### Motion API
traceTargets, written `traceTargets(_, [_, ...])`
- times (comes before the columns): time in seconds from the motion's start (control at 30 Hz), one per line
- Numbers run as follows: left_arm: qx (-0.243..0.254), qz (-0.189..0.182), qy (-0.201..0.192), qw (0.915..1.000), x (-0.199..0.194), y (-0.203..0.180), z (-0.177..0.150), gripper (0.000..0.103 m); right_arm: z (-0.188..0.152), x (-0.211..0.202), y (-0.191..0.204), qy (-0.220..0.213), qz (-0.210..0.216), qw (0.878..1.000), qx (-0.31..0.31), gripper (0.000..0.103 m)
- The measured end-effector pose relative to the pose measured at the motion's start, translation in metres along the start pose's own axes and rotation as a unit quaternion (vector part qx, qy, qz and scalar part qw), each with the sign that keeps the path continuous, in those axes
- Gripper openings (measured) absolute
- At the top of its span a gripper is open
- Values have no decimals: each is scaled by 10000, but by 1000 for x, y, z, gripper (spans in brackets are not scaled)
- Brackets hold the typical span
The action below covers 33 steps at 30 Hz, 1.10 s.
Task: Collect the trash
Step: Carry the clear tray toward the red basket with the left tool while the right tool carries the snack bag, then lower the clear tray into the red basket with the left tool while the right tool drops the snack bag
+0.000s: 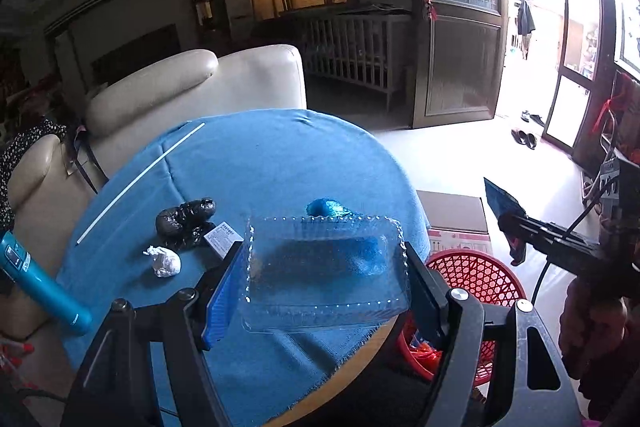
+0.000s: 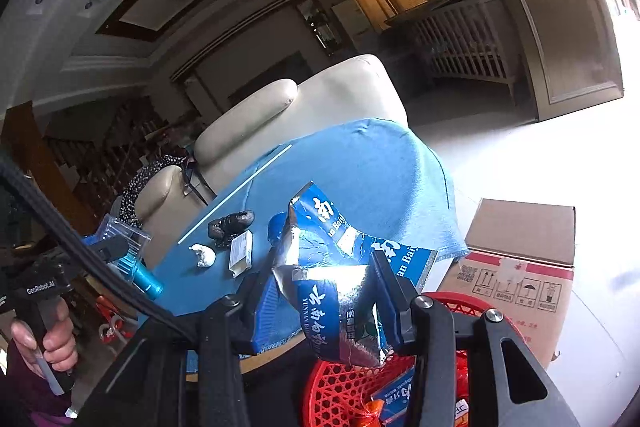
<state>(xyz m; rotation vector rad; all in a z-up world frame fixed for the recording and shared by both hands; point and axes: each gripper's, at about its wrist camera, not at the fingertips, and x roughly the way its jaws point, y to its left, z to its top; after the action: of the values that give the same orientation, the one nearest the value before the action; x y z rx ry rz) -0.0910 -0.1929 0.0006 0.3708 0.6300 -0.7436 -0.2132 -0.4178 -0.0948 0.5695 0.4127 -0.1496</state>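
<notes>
Hard to see much of the red basket: it sits low under the right claw, mostly blocked by the claw frame, and only bits of blue carton and something orange show inside it. From the left wrist view the basket is off to the right of the left claw, past the table edge, contents mostly hidden.

Left claw is clamped on a clear clamshell tray, fingers pressing both short sides. It's see-through, and I can't tell if anything's in it.

Right claw is gripping a crushed blue carton, foil inside showing, held right above the basket.

Still on the blue cloth ahead of the left claw: black bag wad, white paper ball, small box, blue wad and a white straw. A teal bottle is cut off at left. A cardboard box stands on the floor just beyond the basket.
</notes>
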Motion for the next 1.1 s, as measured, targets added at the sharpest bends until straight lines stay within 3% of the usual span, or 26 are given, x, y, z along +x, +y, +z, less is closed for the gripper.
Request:
traceTargets(0.63, [228, -214, -236, 9992, -22, -20, 4, 75, 9, -20, 18, -217, 345, 9990, -168, 46])
traceTargets(1.1, [645, -454, -114, 9968, -9, -58, 9, 75, 30, -40, -6, -25, 778, 9961, 421, 46])
